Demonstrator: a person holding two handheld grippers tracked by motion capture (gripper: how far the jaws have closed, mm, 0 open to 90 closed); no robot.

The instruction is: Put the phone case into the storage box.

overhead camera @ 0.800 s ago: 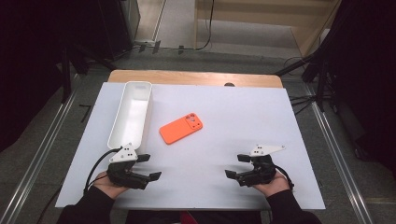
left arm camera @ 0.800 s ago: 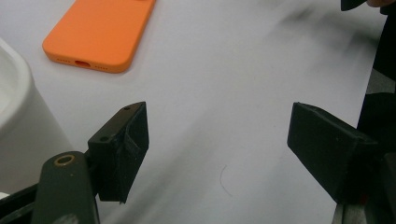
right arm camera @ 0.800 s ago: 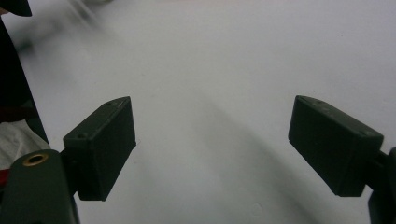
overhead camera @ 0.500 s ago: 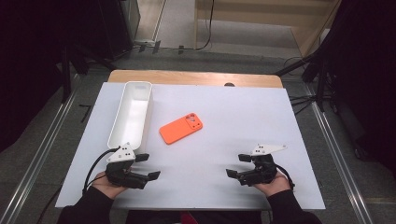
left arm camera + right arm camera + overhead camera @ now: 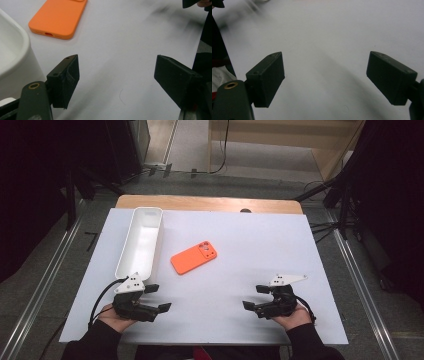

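High view: white tray [image 5: 141,241] empty, orange phone [image 5: 194,258] beside it

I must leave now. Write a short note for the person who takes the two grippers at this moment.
Left gripper: open, holds nothing, low near the table's front edge, just in front of the near end of the white tray.
Right gripper: open, holds nothing, near the front edge on the right.
Orange phone: flat on the table, camera side up, just right of the tray, touched by nothing.
Done: nothing visible; the tray looks empty.
Left: probably grasping the phone; the left gripper is nearer.
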